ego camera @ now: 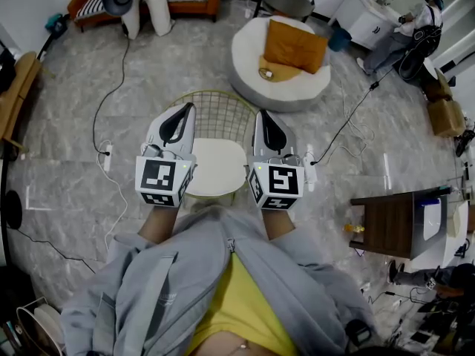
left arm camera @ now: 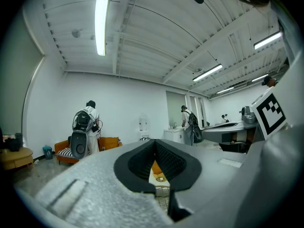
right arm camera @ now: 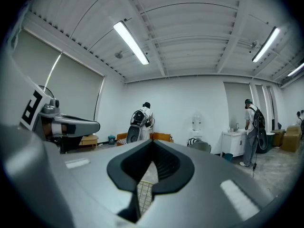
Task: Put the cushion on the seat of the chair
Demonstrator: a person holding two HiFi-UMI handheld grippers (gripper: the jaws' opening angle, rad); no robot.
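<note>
Both my claws are pressed together and hold nothing. The left claw [ego camera: 185, 113] and right claw [ego camera: 265, 117] hover level over the wire chair [ego camera: 215, 104], with its white seat [ego camera: 217, 167] between and below them. The orange cushion [ego camera: 295, 45] lies on the round white pouf [ego camera: 249, 69], ahead of the right claw and well beyond the chair's back. I judge it light, soft and floppy, with fabric that grips well. I'd pinch two opposite edges, one claw per side, so it doesn't sag

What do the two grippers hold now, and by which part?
Nothing is held: the left gripper and the right gripper are both shut and empty over the chair.
</note>
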